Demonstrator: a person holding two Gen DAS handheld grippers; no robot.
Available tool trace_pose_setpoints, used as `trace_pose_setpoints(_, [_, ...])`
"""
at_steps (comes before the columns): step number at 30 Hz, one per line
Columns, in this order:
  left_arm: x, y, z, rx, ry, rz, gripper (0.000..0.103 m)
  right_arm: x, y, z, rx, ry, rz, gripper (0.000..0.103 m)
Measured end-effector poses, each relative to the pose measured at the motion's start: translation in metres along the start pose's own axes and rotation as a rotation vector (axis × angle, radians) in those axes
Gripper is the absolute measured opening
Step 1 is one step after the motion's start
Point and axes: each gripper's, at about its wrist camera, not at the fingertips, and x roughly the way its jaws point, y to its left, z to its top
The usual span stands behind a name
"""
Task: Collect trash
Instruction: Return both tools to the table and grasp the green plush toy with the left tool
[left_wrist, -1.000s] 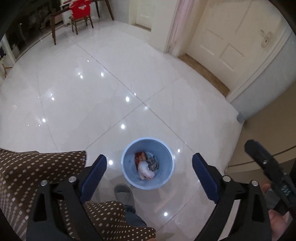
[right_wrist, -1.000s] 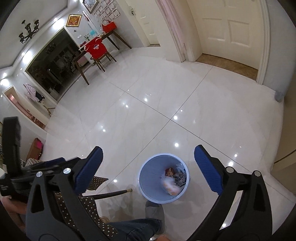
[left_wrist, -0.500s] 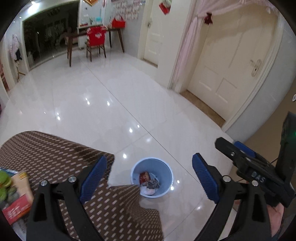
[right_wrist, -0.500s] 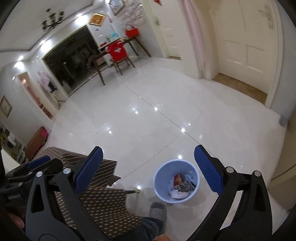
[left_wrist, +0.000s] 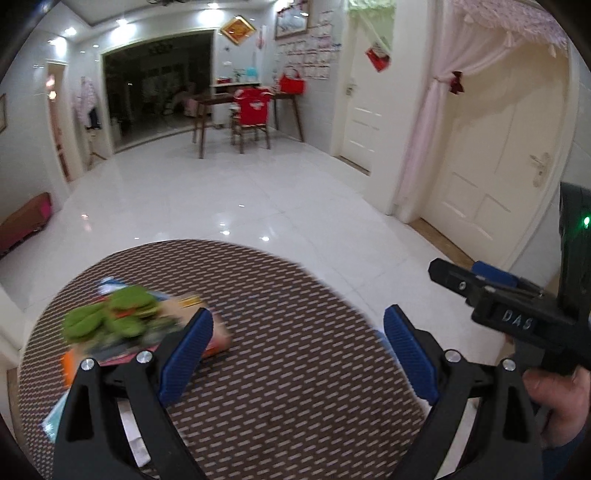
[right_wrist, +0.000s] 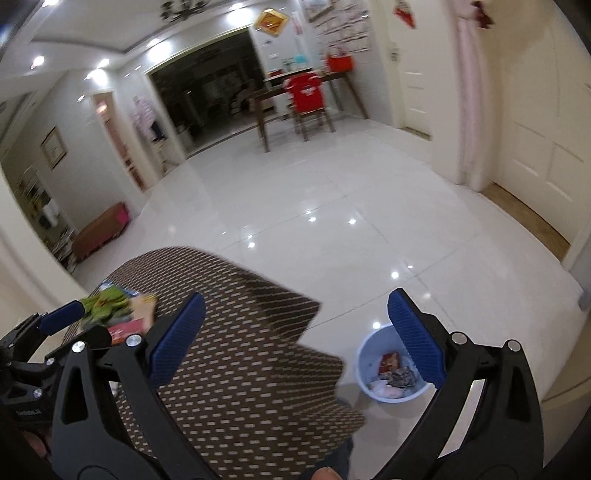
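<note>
Brown patterned cloth covered the round table (left_wrist: 295, 369), and on its left side a blurred heap of wrappers (left_wrist: 122, 325), green, red and orange, was seen lying flat, presumably the trash to be collected. The left gripper (left_wrist: 295, 354) was held over the table with its blue pads spread wide and nothing between them, the left pad just beside the heap, a stance judged suited to closing on a wrapper next. The right gripper (right_wrist: 295, 343) was likewise held wide and empty, above the table edge, perhaps kept clear so that the other could work. A pale blue bucket (right_wrist: 365, 358) was placed on the white tiled floor beside the table, already holding some crumpled scraps, probably so that picked pieces could be dropped straight down.
</note>
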Motion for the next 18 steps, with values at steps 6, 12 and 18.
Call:
trace_pose_setpoints(6, [-0.024, 0.06, -0.021, -0.063, -0.027, 0.088, 0.092, 0.022, 0.065, -0.01, -0.147, 0.052, 0.084, 0.097])
trace_pose_setpoints(12, [-0.022, 0.131, -0.026, -0.134, -0.017, 0.194, 0.092, 0.056, 0.129, -0.029, -0.301, 0.127, 0.166, 0.097])
trace_pose_setpoints(18, [0.027, 0.161, -0.01, -0.061, 0.061, 0.245, 0.092, 0.076, 0.153, -0.046, -0.31, 0.164, 0.187, 0.097])
